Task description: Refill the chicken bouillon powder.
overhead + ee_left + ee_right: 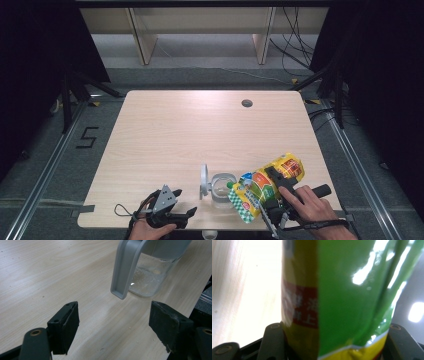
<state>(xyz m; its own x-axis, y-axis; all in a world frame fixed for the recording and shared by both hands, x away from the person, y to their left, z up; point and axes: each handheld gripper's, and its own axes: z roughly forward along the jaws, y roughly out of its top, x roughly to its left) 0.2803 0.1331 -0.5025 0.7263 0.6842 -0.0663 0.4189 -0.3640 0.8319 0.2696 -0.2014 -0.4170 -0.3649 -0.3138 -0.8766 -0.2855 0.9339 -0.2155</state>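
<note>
A clear jug point(221, 187) with a grey handle point(204, 181) stands near the table's front edge. My right gripper point(270, 190) is shut on a yellow and green pouch point(250, 192), which lies tilted with its lower left end at the jug's rim. In the right gripper view the pouch point(342, 297) sits pressed between both pads point(273, 340). My left gripper point(189, 218) rests low at the front left of the jug, open with nothing between its fingers. From the left gripper view, the jug point(152, 272) and its handle point(126, 267) stand just beyond the spread fingers point(66, 327).
The wooden table point(190, 130) has a round cable hole point(246, 103) at the back right. Both hands work close to its front edge. Beyond the table are shelf legs and loose cables on the floor.
</note>
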